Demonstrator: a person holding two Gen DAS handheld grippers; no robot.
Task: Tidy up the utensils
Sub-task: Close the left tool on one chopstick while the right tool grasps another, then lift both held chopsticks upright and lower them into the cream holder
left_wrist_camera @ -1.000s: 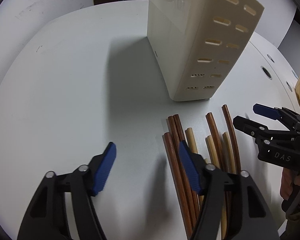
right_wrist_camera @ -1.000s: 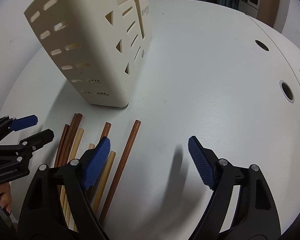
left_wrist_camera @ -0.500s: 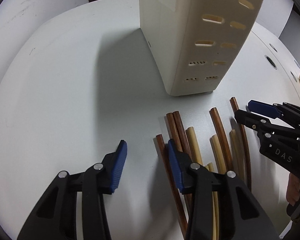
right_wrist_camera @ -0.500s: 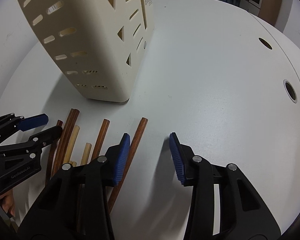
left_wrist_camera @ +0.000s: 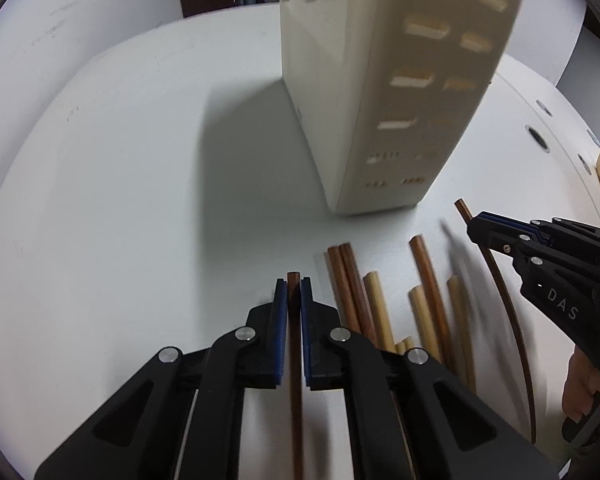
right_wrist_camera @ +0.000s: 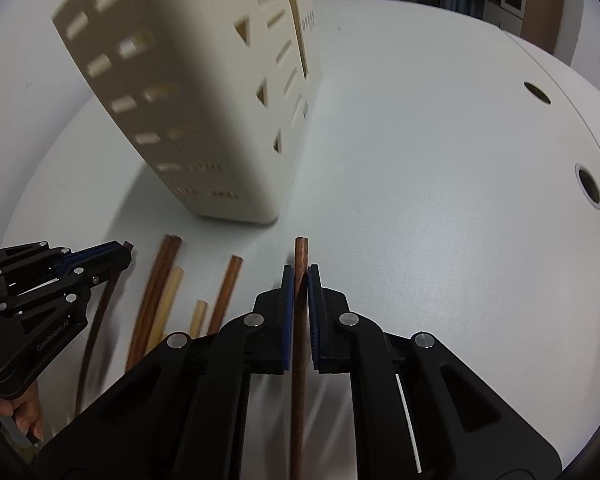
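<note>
one cream utensil holder [left_wrist_camera: 384,112], five dark chopsticks [left_wrist_camera: 350,280] and about four pale chopsticks [left_wrist_camera: 378,308]

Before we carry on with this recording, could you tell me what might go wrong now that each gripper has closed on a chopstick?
1. Both grips sit near one end: the left gripper holds its dark chopstick close to the tip, as does the right gripper with its chopstick. Either stick could swing or slip when lifted.

2. The loose chopsticks lie close beside the left gripper, so lifting may scatter them.

3. The holder stands tall; a long stick could knock it.
</note>
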